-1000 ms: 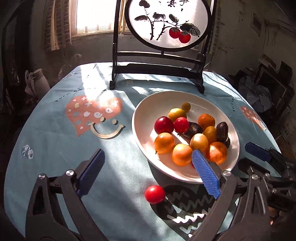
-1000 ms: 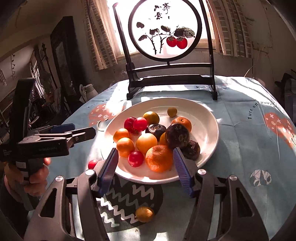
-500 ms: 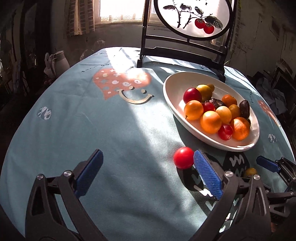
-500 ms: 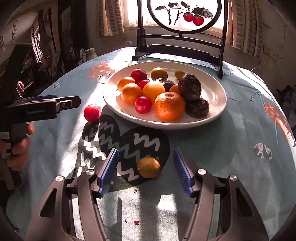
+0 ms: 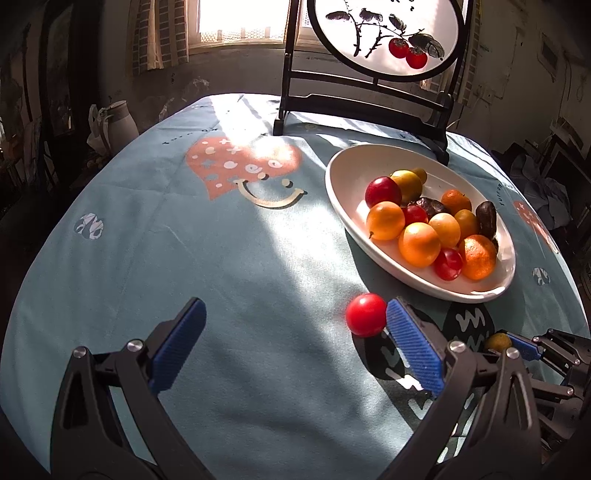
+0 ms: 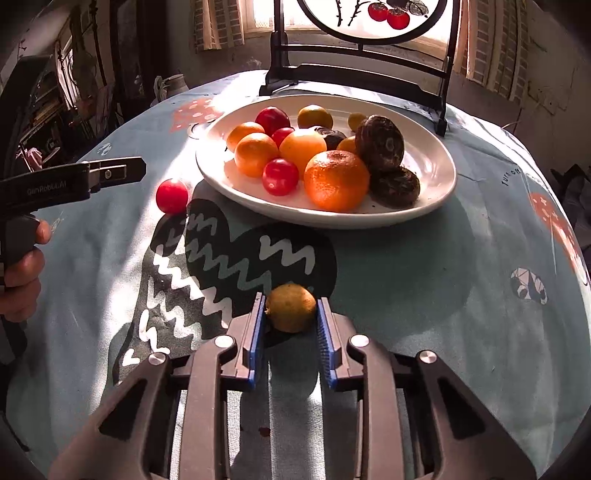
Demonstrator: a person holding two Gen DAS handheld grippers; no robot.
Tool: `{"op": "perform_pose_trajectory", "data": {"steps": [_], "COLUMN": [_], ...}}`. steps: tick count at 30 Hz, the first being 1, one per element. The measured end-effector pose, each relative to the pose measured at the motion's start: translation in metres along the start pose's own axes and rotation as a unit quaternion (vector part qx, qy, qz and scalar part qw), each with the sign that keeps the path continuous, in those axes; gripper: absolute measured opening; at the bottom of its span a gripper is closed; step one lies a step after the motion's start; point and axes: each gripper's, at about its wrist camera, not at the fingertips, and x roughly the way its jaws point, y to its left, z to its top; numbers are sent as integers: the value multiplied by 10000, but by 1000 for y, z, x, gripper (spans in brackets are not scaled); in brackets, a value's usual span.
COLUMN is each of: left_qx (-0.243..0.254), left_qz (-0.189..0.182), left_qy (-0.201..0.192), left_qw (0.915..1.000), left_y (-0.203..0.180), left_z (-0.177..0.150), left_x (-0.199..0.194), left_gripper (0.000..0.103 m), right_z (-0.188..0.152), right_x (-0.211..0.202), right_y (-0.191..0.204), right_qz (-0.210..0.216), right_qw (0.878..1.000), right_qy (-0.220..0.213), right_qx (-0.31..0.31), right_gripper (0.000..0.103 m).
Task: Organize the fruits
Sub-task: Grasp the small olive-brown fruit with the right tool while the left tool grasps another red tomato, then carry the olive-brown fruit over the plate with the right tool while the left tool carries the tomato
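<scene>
A white plate [image 5: 343, 184] [image 6: 436, 173] holds several fruits: oranges, red plums, yellow ones and dark ones. A loose red fruit [image 5: 365, 314] [image 6: 171, 196] lies on the blue tablecloth left of the plate. My left gripper [image 5: 291, 336] is open and empty; the red fruit sits just beyond its right fingertip. My right gripper [image 6: 290, 310] has closed its blue pads on a small yellow-brown fruit [image 6: 291, 308] [image 5: 497, 341], which rests on the cloth in front of the plate.
A black wooden stand with a round painted screen [image 5: 384, 33] [image 6: 354, 77] stands behind the plate. A white jug [image 5: 118, 123] sits off the table's far left. The table edge curves round on all sides.
My right gripper moved down and back from the plate to the yellow-brown fruit and closed on it. My left gripper drew back and stayed open, with the red fruit now by its right finger.
</scene>
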Motion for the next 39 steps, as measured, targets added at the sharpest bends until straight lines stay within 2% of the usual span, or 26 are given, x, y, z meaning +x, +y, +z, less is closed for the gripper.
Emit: {"op": "perform_pose_trajectory", "data": {"steps": [3, 6, 10, 11, 14, 16, 23, 28, 36, 39], "left_qx": [149, 563, 1170, 1223, 1245, 1291, 1286, 1228, 1229, 1250], "left_qz": [-96, -345, -517, -534, -667, -611, -423, -423, -427, -409], "left_qy": [-38, -48, -59, -59, 42, 87, 226, 373, 375, 366], "left_qw": [9998, 9978, 9918, 9910, 9900, 9897, 9905, 9908, 9908, 9906], "left_y": [-6, -23, -46, -49, -52, -53, -51, -49, -48, -49], "left_z": [-1, -6, -15, -16, -15, -14, -13, -13, -14, -14], "left_x": [-1, -2, 0, 2, 11, 19, 34, 40, 39, 38], "left_gripper": [100, 97, 76, 74, 64, 57, 53, 39, 31, 31], "right_z": [3, 4, 3, 3, 4, 4, 4, 4, 4, 4], "right_x": [-10, -14, -13, -13, -13, -13, -15, -15, -12, -11], "right_y": [-10, -16, -15, -14, -15, -15, -15, -14, -14, -12], "right_qz": [23, 43, 109, 104, 82, 94, 120, 116, 94, 73], "right_qw": [9993, 9985, 9984, 9985, 9984, 9984, 9982, 9982, 9985, 9987], "right_qy": [-251, -326, -278, -272, -289, -282, -313, -309, -267, -278], "right_qx": [290, 436, 478, 472, 484, 489, 496, 493, 465, 424], "right_gripper": [26, 26, 26, 26, 26, 26, 26, 26, 26, 26]}}
